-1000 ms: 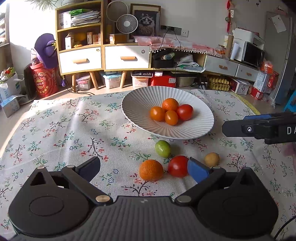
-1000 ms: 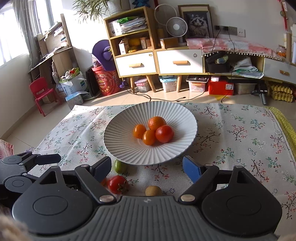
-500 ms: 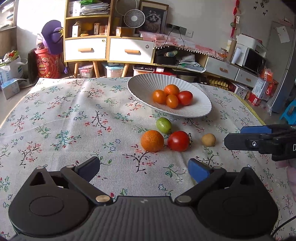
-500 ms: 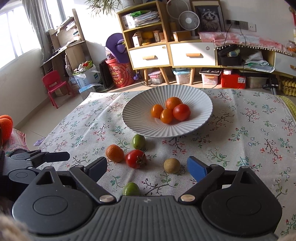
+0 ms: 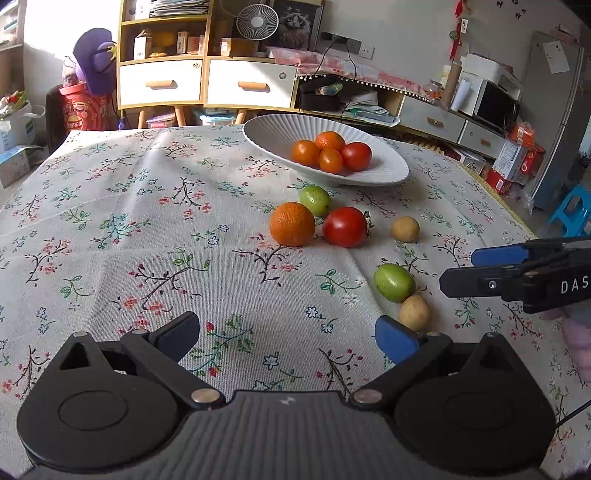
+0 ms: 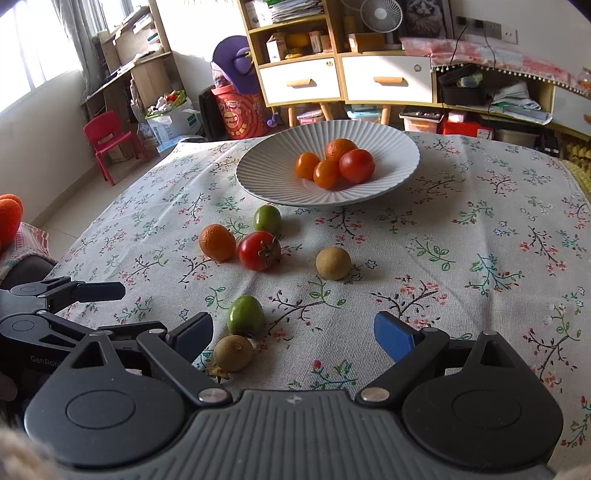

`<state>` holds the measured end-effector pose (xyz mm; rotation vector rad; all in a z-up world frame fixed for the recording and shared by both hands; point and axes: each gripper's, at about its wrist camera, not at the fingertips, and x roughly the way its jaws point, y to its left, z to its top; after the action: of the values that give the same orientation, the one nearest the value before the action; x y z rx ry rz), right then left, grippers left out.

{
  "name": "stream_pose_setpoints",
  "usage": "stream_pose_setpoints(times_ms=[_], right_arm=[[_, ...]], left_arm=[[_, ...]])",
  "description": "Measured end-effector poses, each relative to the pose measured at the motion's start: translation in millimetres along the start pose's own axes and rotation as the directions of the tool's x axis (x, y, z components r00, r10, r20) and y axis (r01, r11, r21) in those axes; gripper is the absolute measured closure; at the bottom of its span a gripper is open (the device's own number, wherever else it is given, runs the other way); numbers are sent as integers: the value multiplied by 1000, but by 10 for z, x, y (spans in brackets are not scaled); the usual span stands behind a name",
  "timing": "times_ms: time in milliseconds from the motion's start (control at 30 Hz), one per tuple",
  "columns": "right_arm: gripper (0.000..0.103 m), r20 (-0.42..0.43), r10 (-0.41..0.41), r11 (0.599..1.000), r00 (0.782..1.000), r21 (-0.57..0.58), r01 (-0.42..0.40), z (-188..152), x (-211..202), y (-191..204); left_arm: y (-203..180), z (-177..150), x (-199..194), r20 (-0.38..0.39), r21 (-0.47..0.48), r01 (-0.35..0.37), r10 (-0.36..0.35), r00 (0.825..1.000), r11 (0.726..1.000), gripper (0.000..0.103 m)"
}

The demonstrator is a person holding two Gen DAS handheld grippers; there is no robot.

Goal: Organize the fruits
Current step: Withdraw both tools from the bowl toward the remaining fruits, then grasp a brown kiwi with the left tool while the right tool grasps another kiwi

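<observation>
Green fruit [image 6: 245,315] and brown fruit [image 6: 233,352] just beside right tongs [image 6: 293,334]

Home: cluttered shelves [image 6: 295,33], child's chair [image 6: 107,142]

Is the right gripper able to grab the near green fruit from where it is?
Probably yes. The right gripper is open, and the green fruit lies just ahead by its left finger, with only a brown fruit beside it.

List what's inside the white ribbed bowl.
White ribbed bowl holds four fruits bunched together: one red tomato, one dimpled orange behind it, two smooth small orange fruits. Anything beneath the cluster is hidden.
</observation>
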<state>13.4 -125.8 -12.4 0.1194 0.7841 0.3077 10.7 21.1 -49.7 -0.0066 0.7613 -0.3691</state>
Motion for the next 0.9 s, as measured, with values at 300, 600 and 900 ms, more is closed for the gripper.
stream_pose_setpoints(times_ms=[300,600,900], right_arm=[[9,-34,-26,999,999,-19,26,-79,104,-51],[7,-5,-60,996,998,-72,59,-47,148,-86],[13,19,-73,993,997,-95,74,37,246,-110]], left_arm=[[-138,-129,40,9,76,19,-20,1000,997,7],[-347,-199,92,40,180,48,-56,998,982,7],[-607,-160,172,33,221,95,-104,994,971,13]])
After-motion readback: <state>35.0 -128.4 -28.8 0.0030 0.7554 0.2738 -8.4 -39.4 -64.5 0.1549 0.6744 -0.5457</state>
